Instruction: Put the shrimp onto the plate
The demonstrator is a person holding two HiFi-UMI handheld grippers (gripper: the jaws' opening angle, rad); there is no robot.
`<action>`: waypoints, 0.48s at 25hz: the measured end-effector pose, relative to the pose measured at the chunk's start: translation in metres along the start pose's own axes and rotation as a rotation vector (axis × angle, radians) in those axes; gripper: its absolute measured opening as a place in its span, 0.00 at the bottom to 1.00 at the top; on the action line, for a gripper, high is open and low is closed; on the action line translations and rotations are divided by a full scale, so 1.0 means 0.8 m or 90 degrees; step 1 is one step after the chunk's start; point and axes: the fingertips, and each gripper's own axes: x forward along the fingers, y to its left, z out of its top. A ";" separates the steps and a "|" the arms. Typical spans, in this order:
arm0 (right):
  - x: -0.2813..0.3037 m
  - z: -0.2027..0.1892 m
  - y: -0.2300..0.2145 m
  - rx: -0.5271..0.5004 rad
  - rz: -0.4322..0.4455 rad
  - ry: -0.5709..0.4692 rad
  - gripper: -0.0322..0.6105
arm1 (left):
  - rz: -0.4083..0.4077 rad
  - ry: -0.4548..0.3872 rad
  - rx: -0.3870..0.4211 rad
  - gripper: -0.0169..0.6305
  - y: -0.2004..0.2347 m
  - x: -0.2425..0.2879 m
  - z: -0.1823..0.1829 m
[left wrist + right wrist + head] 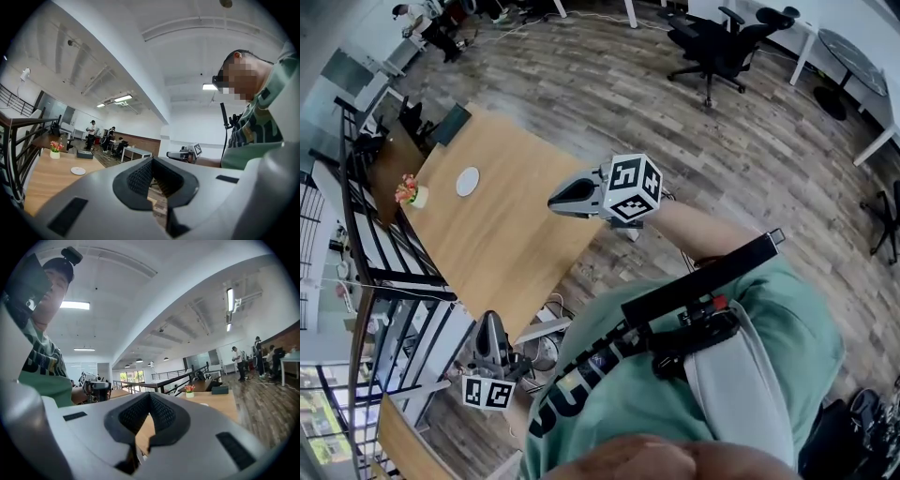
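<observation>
Shrimp wasn't in view; I judged it light, soft, slippery, best pinched mid-body. Left gripper and right gripper were closed, empty; plate lay upper left.

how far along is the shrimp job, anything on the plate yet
Nothing looks done: the white plate on the wooden table looks bare, and no shrimp shows in any view. In hand: nothing; the left gripper and right gripper are shut and empty. Left: the whole pick and place.
</observation>
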 end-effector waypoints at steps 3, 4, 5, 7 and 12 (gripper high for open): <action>0.007 0.000 -0.001 -0.001 0.008 -0.011 0.06 | 0.015 0.001 0.010 0.03 0.007 -0.007 0.005; 0.011 0.002 0.000 -0.005 0.011 -0.013 0.06 | 0.021 -0.003 0.013 0.03 0.011 -0.011 0.008; 0.016 0.003 0.001 -0.010 0.013 -0.014 0.06 | 0.026 -0.007 0.017 0.03 0.016 -0.015 0.012; 0.024 0.009 0.004 -0.017 0.016 -0.018 0.06 | 0.032 -0.016 0.022 0.03 0.024 -0.024 0.019; 0.037 0.024 0.007 -0.031 0.013 -0.022 0.06 | 0.036 -0.025 0.024 0.03 0.039 -0.036 0.027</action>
